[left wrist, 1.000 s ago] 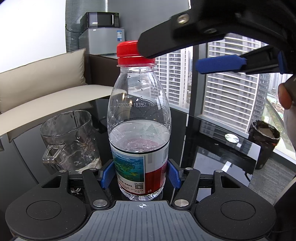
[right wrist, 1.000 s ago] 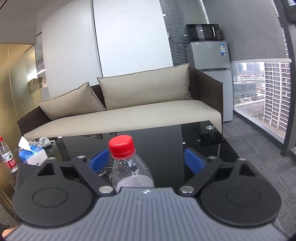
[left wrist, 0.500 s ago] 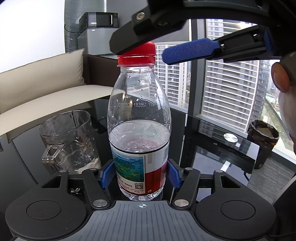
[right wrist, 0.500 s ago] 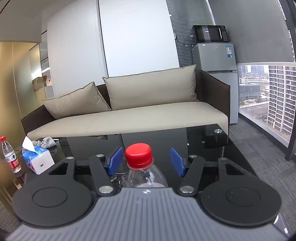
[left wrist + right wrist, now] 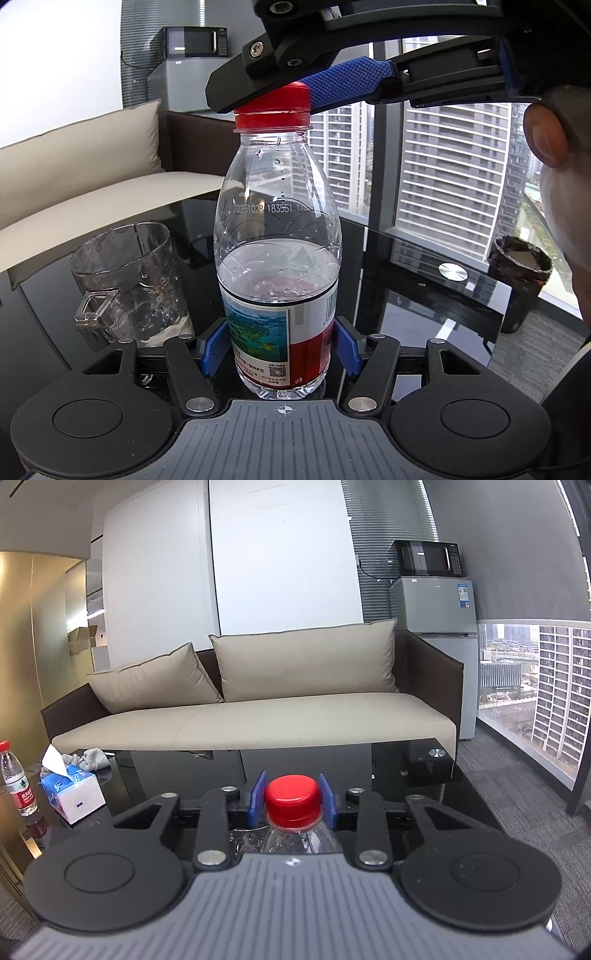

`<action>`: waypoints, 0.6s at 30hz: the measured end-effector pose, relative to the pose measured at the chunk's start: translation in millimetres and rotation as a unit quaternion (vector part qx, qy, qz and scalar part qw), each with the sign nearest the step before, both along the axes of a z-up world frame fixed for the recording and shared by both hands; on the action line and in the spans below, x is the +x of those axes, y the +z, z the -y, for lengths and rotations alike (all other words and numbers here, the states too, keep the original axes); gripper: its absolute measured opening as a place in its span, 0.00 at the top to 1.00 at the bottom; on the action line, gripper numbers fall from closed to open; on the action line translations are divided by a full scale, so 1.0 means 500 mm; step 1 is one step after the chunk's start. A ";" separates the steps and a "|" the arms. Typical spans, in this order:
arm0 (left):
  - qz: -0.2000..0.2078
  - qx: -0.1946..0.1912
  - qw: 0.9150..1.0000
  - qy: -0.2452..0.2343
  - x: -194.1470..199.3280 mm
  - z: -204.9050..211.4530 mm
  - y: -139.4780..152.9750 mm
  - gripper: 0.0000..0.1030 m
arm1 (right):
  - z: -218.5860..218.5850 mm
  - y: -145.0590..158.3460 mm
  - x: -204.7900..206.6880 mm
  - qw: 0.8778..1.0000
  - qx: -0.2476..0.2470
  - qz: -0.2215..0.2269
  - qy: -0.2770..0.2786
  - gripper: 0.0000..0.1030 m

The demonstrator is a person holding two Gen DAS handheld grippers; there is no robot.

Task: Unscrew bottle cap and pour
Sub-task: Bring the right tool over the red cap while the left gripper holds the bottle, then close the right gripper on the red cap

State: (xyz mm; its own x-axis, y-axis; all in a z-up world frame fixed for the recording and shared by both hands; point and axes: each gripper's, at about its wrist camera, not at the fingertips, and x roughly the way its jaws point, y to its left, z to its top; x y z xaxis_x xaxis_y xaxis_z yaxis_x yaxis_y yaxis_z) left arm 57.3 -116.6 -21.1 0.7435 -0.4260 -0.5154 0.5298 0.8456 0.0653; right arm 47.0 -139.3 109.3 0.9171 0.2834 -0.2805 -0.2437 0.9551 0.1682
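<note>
A clear water bottle (image 5: 277, 236), about half full, stands upright on the black glass table (image 5: 424, 291). My left gripper (image 5: 279, 350) is shut on the bottle's labelled lower body. The bottle's red cap (image 5: 272, 107) is on. My right gripper (image 5: 293, 803) is shut on the red cap (image 5: 293, 800), its blue pads touching both sides; it also shows from above in the left wrist view (image 5: 273, 92). A clear plastic measuring cup (image 5: 129, 284) with a handle stands just left of the bottle.
A beige sofa (image 5: 258, 716) stands behind the table. A tissue box (image 5: 72, 788) and a second small bottle (image 5: 14, 779) sit at the table's left end. A bin (image 5: 521, 280) stands on the floor by the window. A fridge with microwave (image 5: 432, 602) stands in the corner.
My right gripper has moved over the bottle top, centred on the red cap and closed its pads onto it. The left gripper and bottle have stayed still.
</note>
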 end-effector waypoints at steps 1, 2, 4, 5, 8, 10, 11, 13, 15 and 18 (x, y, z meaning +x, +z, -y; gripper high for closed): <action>0.001 0.001 1.000 -0.001 0.000 0.001 0.000 0.45 | 0.001 0.000 0.000 1.000 0.000 0.001 0.000 0.68; 0.002 0.001 1.000 -0.001 -0.001 0.001 0.000 0.45 | 0.003 -0.001 0.000 1.000 -0.001 0.002 0.001 0.68; 0.004 0.002 1.000 0.000 -0.002 0.003 -0.001 0.45 | 0.002 -0.002 -0.001 1.000 -0.004 0.004 0.002 0.68; 0.005 0.002 1.000 0.000 -0.003 0.004 -0.001 0.45 | 0.002 -0.003 -0.002 1.000 -0.004 0.005 0.002 0.68; 0.007 0.001 1.000 0.001 -0.004 0.005 -0.002 0.45 | 0.001 -0.004 -0.003 1.000 -0.004 0.004 0.003 0.68; 0.010 0.001 1.000 0.002 -0.004 0.007 -0.002 0.44 | 0.002 -0.004 -0.004 1.000 -0.003 0.003 0.007 0.68; 0.013 0.001 1.000 0.002 -0.005 0.008 -0.002 0.43 | 0.003 -0.004 -0.004 1.000 -0.002 0.002 0.009 0.68; 0.021 0.000 1.000 0.004 -0.008 0.011 -0.002 0.42 | 0.002 -0.002 -0.003 1.000 0.000 -0.001 0.009 0.68; 0.026 -0.002 1.000 0.005 -0.010 0.013 -0.002 0.37 | 0.005 -0.002 -0.001 1.000 0.004 -0.003 0.009 0.68; 0.037 -0.007 0.999 0.010 -0.012 0.014 -0.002 0.32 | 0.006 -0.002 0.001 1.000 0.008 -0.006 0.009 0.68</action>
State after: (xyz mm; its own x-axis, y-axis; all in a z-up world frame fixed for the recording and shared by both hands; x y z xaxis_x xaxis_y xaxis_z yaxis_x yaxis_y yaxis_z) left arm 51.3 -123.7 -22.2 0.7879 -0.4171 -0.4529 0.5065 0.8574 0.0915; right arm 47.3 -142.4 108.3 0.9084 0.3050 -0.2861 -0.2596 0.9476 0.1860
